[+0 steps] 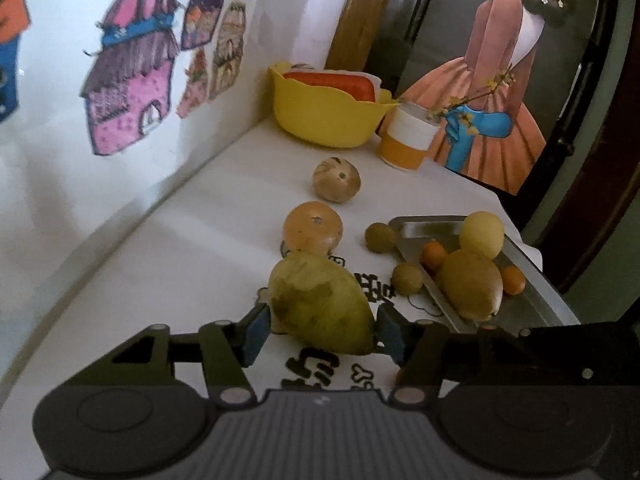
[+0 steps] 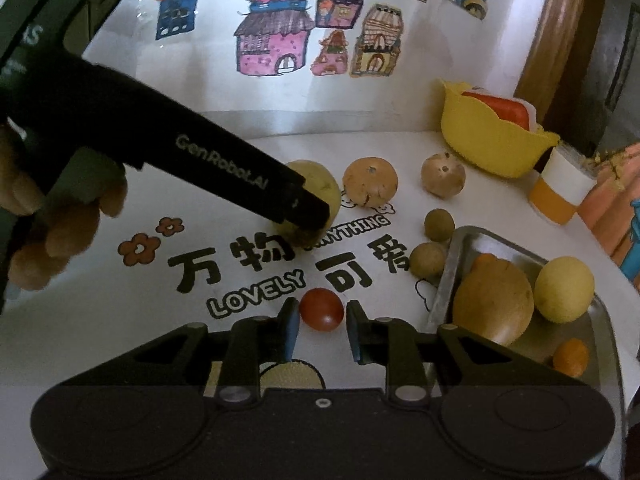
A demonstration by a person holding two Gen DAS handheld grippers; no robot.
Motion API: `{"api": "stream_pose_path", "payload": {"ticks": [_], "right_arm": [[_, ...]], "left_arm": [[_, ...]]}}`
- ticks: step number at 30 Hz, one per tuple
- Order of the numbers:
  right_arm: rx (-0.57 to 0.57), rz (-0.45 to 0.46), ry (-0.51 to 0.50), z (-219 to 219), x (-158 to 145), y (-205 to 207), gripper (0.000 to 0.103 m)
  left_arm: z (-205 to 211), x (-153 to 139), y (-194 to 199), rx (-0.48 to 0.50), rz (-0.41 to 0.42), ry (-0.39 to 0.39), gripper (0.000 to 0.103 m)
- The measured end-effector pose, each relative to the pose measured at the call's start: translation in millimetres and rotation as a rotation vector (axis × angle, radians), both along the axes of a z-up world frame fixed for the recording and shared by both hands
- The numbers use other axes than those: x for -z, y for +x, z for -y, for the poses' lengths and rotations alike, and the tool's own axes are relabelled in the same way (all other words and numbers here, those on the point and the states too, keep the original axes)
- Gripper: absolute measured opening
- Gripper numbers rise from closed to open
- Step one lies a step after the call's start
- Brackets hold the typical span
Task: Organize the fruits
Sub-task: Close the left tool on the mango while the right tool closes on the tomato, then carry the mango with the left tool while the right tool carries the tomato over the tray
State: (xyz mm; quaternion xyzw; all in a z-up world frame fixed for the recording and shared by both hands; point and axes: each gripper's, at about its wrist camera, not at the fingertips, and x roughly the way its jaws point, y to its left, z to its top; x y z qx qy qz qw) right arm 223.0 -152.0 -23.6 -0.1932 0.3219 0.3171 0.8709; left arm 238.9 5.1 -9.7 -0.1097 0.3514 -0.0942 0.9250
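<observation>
Left wrist view: left claw (image 1: 320,330) brackets the greenish-yellow oval mango (image 1: 320,304) mid-table, contact unclear; right claw (image 2: 322,326) gapes around the small red tomato (image 2: 321,309). Next: transfer to steel tray (image 1: 536,300).

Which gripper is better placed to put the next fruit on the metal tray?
Left gripper: its fingers already bracket the green mango, beside the metal tray. The right gripper is open before a small tomato.

green mango (image 1: 320,304) on cloth | red tomato (image 2: 321,309) on cloth | metal tray (image 2: 448,276) holds four fruits
</observation>
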Motion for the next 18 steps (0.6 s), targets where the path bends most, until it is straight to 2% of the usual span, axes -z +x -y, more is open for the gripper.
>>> {"api": "stream_pose_path", "payload": {"ticks": [6, 9, 14, 16, 18], "right_arm": [[0.014, -0.018, 0.029, 3, 1, 5, 0.027], [0.013, -0.016, 0.038, 4, 1, 4, 0.025], [0.021, -0.02, 0.049, 5, 1, 3, 0.024], [0.026, -0.021, 0.055, 7, 0, 1, 0.024], [0.032, -0.02, 0.059, 9, -1, 0, 0.024]], "left_arm": [[5, 2, 10, -0.009, 0.018, -0.016, 0.064], [7, 1, 13, -0.001, 0.031, -0.022, 0.06], [10, 1, 13, 0.011, 0.051, 0.004, 0.058], [11, 1, 11, 0.015, 0.055, 0.007, 0.056], [9, 1, 7, 0.016, 0.055, -0.002, 0.047]]}}
